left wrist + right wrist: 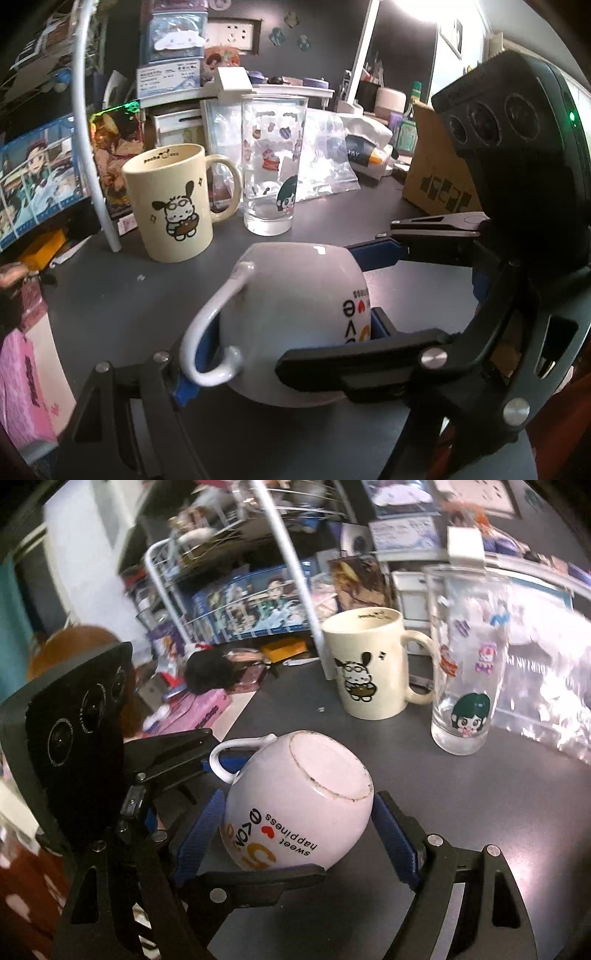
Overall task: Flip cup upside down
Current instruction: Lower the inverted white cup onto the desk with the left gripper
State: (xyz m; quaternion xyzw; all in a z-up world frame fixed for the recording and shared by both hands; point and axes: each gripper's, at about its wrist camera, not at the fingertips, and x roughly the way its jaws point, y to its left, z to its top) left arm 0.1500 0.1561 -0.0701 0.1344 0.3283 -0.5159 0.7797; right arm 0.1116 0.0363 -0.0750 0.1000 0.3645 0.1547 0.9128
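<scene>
A round white mug [291,317] with "sweet happiness" lettering is bottom up and tilted over the dark table [332,221]; its base [328,764] shows in the right wrist view. My right gripper [295,834] has its blue pads [395,838] against both sides of the mug; it also shows in the left wrist view [373,291]. My left gripper [288,373] is around the mug near the white handle [214,325], one blue pad [188,384] by the handle; the other finger is hidden, so I cannot tell whether it is gripping.
A cream cartoon mug [170,203] and a tall printed glass [271,166] stand upright just behind. A white rack pole [88,147], boxes, plastic bags and a cardboard box [436,173] crowd the back. A pink box [22,380] lies at left.
</scene>
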